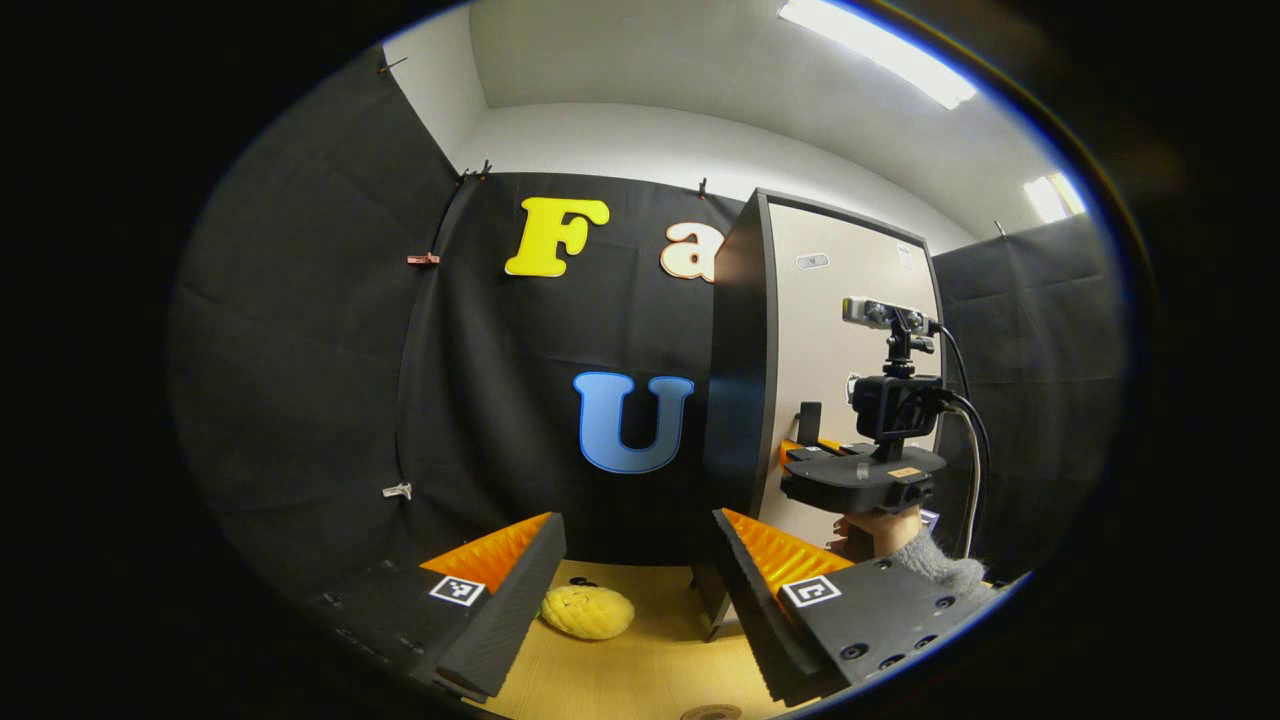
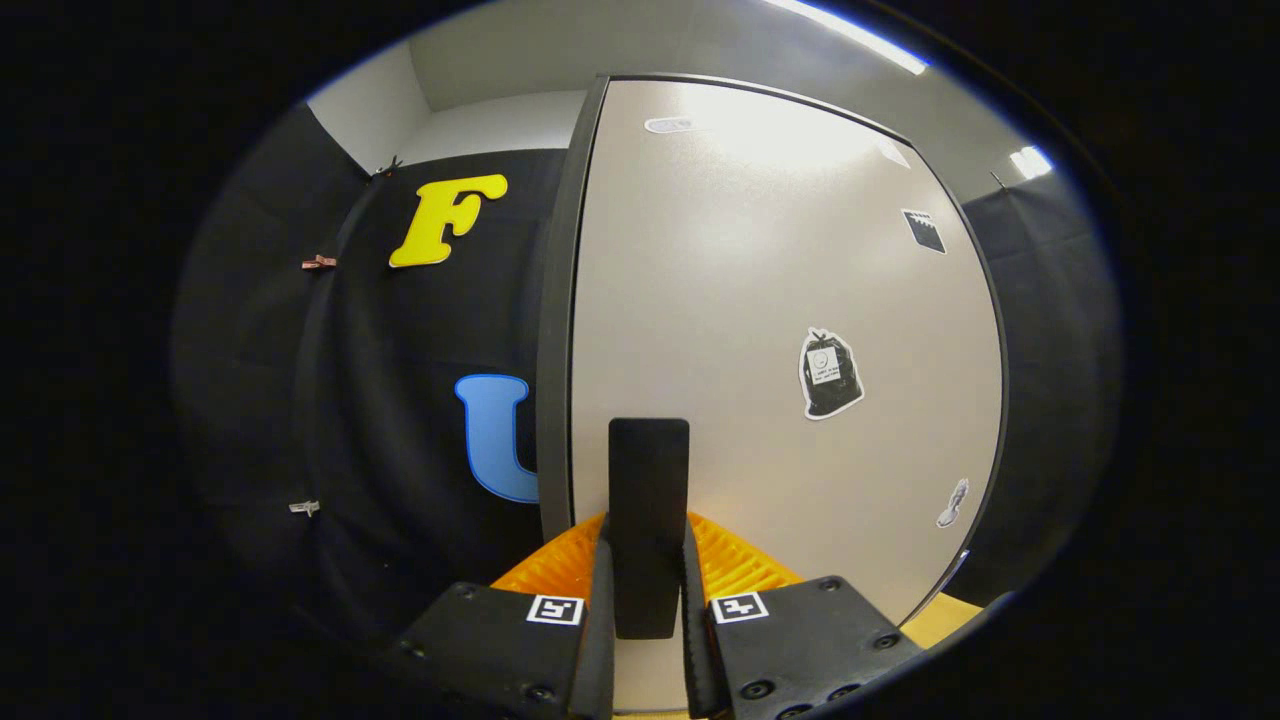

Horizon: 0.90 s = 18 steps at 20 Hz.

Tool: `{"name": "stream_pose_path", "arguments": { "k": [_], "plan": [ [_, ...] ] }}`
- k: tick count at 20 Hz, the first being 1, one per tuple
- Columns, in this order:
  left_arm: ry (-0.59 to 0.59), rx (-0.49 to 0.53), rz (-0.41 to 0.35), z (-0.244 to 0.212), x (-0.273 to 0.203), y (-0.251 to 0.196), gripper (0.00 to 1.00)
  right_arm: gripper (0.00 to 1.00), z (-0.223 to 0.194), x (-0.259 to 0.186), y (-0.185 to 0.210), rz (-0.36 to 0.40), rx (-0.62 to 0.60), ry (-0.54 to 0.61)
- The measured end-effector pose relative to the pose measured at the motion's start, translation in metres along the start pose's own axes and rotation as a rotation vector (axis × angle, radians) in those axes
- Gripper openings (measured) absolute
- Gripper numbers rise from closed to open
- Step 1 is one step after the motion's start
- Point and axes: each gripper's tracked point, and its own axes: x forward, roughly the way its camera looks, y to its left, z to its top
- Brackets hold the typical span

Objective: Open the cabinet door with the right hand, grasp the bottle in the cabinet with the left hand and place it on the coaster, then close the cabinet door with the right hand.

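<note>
Pale wood forms the table top (image 1: 640, 660) at the bottom of the left gripper view. On it, toward the left, lies a yellow knitted coaster (image 1: 588, 611), seen between the two fingers of the left gripper (image 1: 640, 585). Those fingers stand wide apart with nothing between them. At the lowest edge of the table a small round brown disc (image 1: 711, 712) is partly cut off; what it is cannot be told. To the right stands the cabinet (image 1: 735, 380), dark on its side, with a light beige door (image 1: 830, 400) that lies flat against its front. Farther right, in front of the door, the right gripper (image 1: 812, 440) is held level by a hand (image 1: 880, 530) in a grey sleeve (image 1: 940, 570), its tips at the black handle (image 1: 809, 422).

In the right gripper view the dark cabinet edge runs upright left of centre, and the beige door (image 2: 780, 330) spreads to the right of it. The upright black handle (image 2: 648, 520) sits between the fingers of the right gripper (image 2: 647, 610), which press against it on both sides. A bag-shaped sticker (image 2: 830, 374) and smaller stickers mark the door's right half. With the door flat against the front, the bottle cannot be seen.
</note>
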Motion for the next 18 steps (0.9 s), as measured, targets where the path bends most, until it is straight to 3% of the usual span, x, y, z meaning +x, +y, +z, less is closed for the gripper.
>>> {"name": "stream_pose_path", "arguments": {
  "k": [4,18],
  "plan": [
    [-0.014,0.009,0.023,0.004,-0.004,0.008,0.92,0.17,0.001,-0.004,0.0,0.015,-0.008,0.017],
    [-0.022,-0.001,-0.021,0.005,-0.024,-0.02,0.92,0.17,0.011,-0.072,-0.01,0.166,-0.025,0.055]
  ]
}}
